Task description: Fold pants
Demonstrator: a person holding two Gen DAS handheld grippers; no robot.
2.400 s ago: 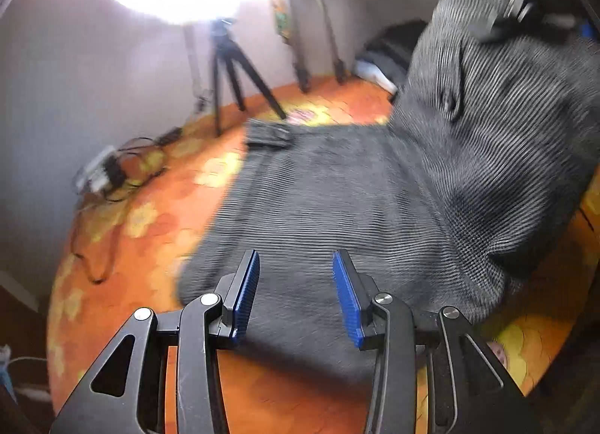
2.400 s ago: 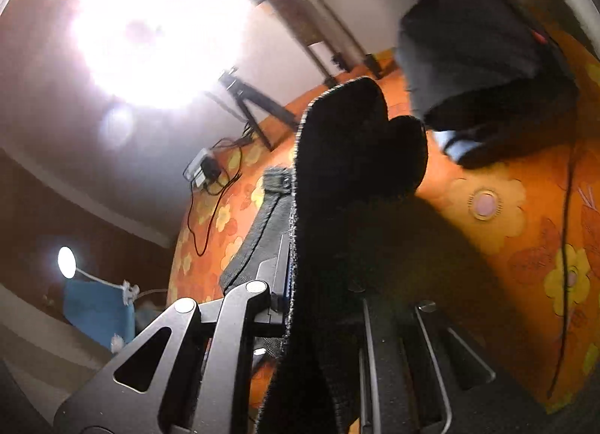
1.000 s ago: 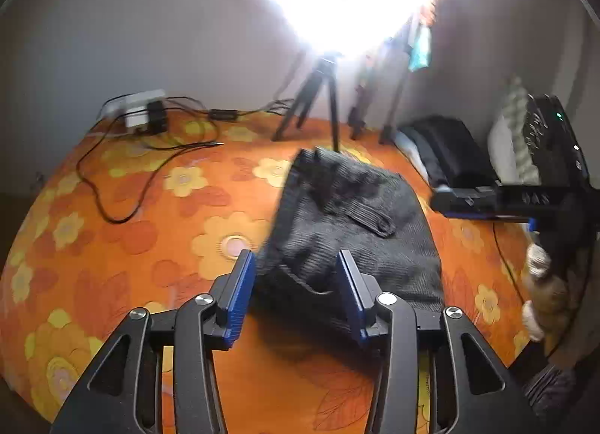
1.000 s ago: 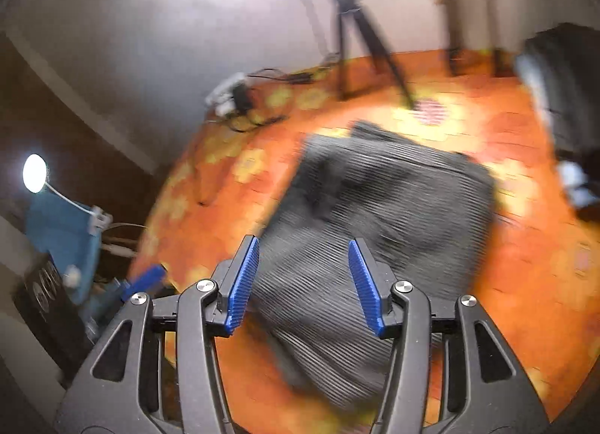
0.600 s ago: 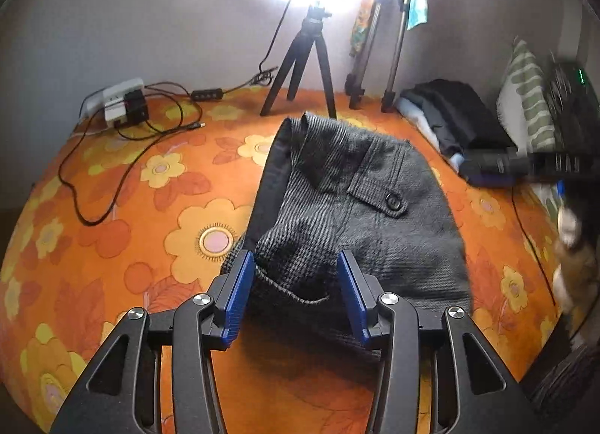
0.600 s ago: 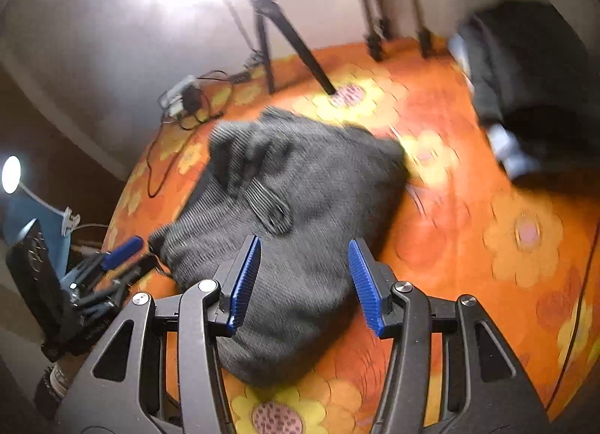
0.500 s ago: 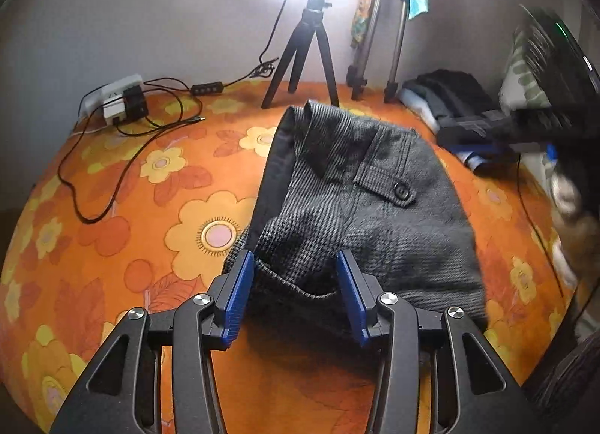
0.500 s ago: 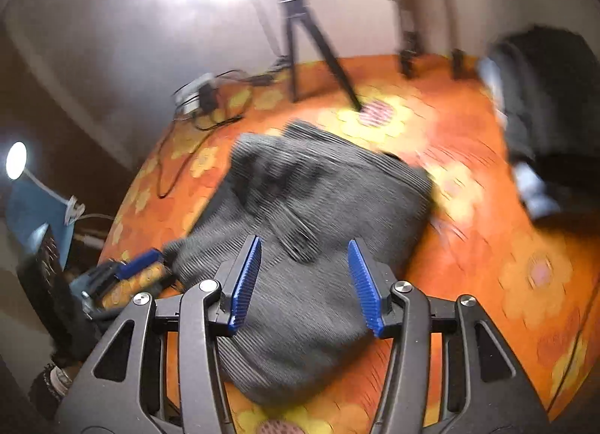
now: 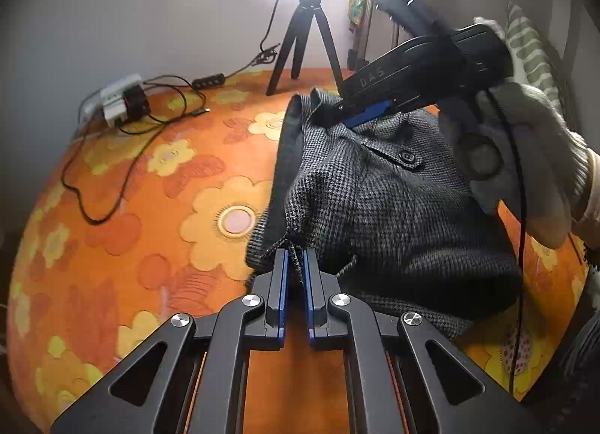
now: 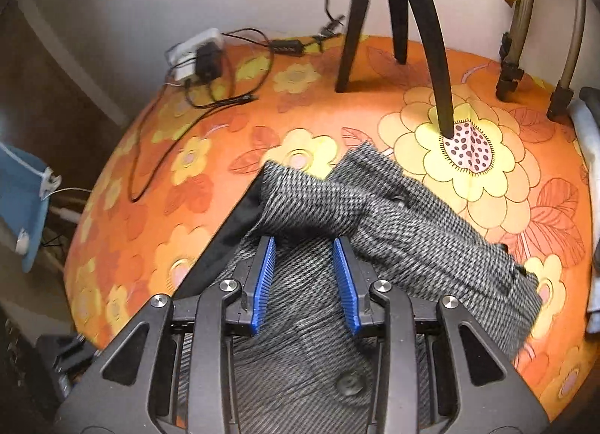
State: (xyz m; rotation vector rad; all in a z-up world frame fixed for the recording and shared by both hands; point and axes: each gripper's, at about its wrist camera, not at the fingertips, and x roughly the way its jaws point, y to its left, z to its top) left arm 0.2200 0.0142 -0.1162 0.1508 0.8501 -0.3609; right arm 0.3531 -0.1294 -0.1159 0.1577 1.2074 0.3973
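The pants [image 9: 378, 205] lie bunched on the flowered cover [image 9: 123, 216]. A near edge is pinched by the left gripper [image 9: 294, 265]; the right gripper [image 10: 304, 261] has been closing around the waistband, half-open. Soft, limp cloth is best taken at edges

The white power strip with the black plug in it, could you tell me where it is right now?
The power strip lies at the far left edge of the orange floral cover, against the wall, left of the tripod and beyond the grey pants.
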